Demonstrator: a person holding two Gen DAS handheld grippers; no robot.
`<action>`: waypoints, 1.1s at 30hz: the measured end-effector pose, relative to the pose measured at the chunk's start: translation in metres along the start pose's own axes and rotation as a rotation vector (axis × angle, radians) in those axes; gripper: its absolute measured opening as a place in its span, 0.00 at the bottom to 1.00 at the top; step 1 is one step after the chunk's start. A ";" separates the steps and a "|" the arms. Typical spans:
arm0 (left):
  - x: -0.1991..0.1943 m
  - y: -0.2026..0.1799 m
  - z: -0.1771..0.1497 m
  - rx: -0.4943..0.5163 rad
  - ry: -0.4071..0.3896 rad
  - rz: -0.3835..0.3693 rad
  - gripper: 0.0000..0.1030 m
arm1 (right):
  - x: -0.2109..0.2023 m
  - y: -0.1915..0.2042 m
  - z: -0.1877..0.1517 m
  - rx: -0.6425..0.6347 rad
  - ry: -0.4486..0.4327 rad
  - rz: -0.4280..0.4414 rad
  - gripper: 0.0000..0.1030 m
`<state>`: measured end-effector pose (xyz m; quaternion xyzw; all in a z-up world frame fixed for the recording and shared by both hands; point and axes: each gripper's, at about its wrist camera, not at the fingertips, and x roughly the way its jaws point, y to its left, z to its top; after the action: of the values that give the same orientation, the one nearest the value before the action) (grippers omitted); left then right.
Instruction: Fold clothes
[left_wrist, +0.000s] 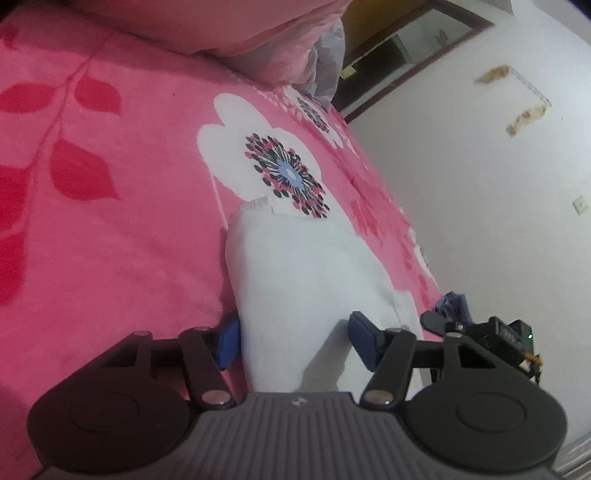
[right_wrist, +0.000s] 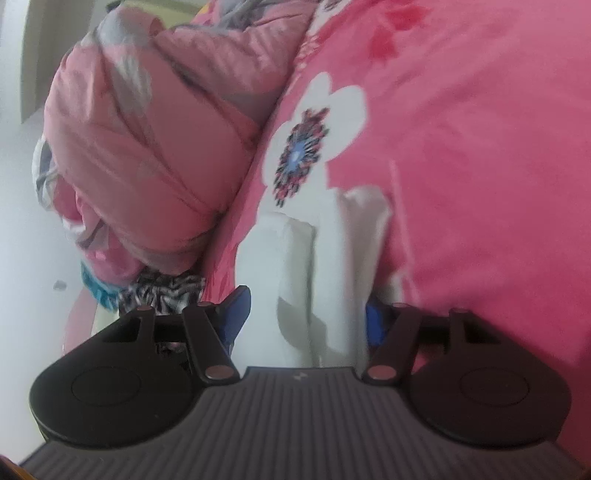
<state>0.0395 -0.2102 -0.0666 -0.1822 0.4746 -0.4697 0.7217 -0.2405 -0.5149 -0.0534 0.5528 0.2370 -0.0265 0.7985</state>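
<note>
Nearest the left wrist camera, the left gripper (left_wrist: 295, 341) has its blue-padded jaws spread, one on each side of a white garment (left_wrist: 306, 288) that lies on the pink blanket (left_wrist: 110, 229) covering the bed. One pad sits just beside the garment's edge, while the other is apart from it, above the cloth, so nothing is pinched. Folded into a long, narrow shape, the garment runs away from the gripper toward a large white flower (left_wrist: 255, 158) printed on the blanket, and its far end touches that flower's dark-petalled centre. To one side of the garment, past the blanket's edge, another black gripper (left_wrist: 484, 332) with a small green light shows against a pale wall (left_wrist: 480, 184). Beyond the flower, a dark-framed doorway (left_wrist: 406, 48) opens in that wall, and pink bedding (left_wrist: 258, 40) is heaped near it. From the right wrist camera, the right gripper (right_wrist: 306, 321) also has its jaws spread, with the white garment (right_wrist: 314, 277) standing in soft, upright folds between the blue pads; whether either pad touches the cloth cannot be told through the blur. Here too the garment's far end reaches the white flower (right_wrist: 317, 122). Beside the flower lies a rolled pink quilt (right_wrist: 140, 147), and a black-and-white striped cloth (right_wrist: 166, 291) is tucked under the quilt's near end.
</note>
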 end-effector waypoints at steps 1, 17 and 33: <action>0.002 0.001 0.001 -0.012 -0.001 0.006 0.43 | 0.005 0.002 0.002 -0.014 0.009 -0.001 0.57; -0.044 -0.005 -0.007 -0.057 -0.111 0.113 0.10 | 0.052 0.031 -0.002 -0.051 0.055 0.088 0.07; -0.119 0.067 0.007 -0.231 -0.199 0.197 0.20 | 0.216 0.105 0.011 -0.219 0.343 0.041 0.14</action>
<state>0.0666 -0.0777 -0.0494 -0.2622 0.4674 -0.3188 0.7818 -0.0135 -0.4364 -0.0472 0.4637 0.3597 0.1106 0.8021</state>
